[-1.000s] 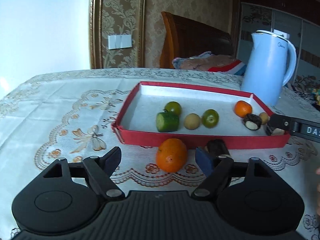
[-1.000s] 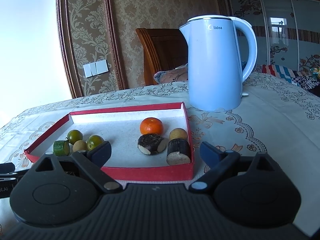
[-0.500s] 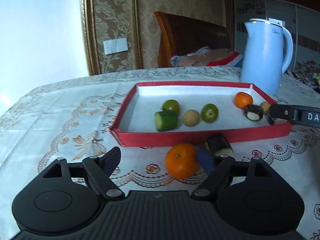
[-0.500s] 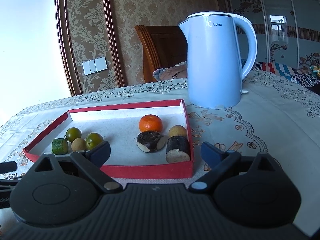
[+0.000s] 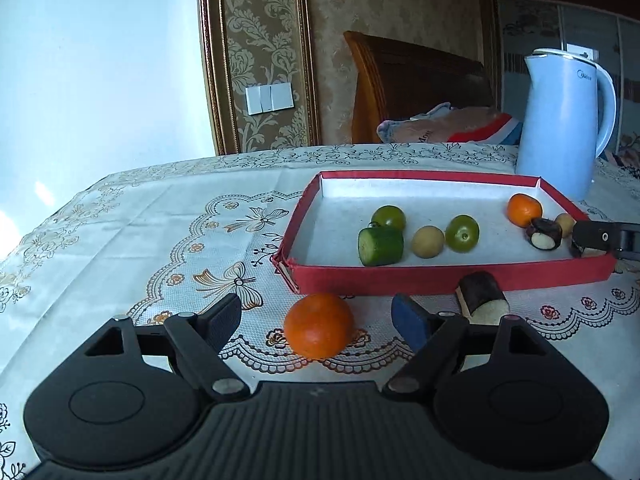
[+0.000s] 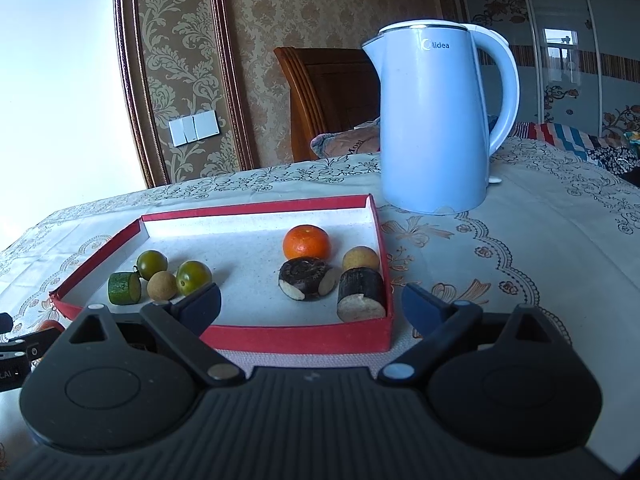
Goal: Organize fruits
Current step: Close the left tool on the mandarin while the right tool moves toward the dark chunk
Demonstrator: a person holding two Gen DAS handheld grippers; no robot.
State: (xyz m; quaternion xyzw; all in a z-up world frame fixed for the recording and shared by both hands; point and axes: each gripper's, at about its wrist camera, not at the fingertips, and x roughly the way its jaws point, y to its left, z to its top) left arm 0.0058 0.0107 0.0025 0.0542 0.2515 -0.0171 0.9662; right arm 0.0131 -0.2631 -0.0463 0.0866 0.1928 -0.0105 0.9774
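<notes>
A red tray (image 5: pixel 440 278) lies on the tablecloth and holds green fruits (image 5: pixel 462 233), a cucumber piece (image 5: pixel 380 246), a small orange (image 5: pixel 524 210) and dark root pieces (image 5: pixel 544 234). A larger orange (image 5: pixel 319 330) sits on the cloth before the tray, between the jaws of my open left gripper (image 5: pixel 318 320). A dark root piece (image 5: pixel 482 299) lies just right of it. My right gripper (image 6: pixel 312 306) is open and empty at the tray's near right corner (image 6: pixel 384 332); the tray's orange (image 6: pixel 307 242) and root pieces (image 6: pixel 362 294) lie beyond it.
A light blue kettle (image 6: pixel 432 120) stands behind the tray's right end; it also shows in the left wrist view (image 5: pixel 560 120). A wooden chair (image 5: pixel 412 96) with a cushion stands behind the table. The right gripper's finger (image 5: pixel 604 236) reaches over the tray's right end.
My left gripper has shifted so the loose orange now sits centred between its jaws instead of against the right finger. The right gripper has barely moved.
</notes>
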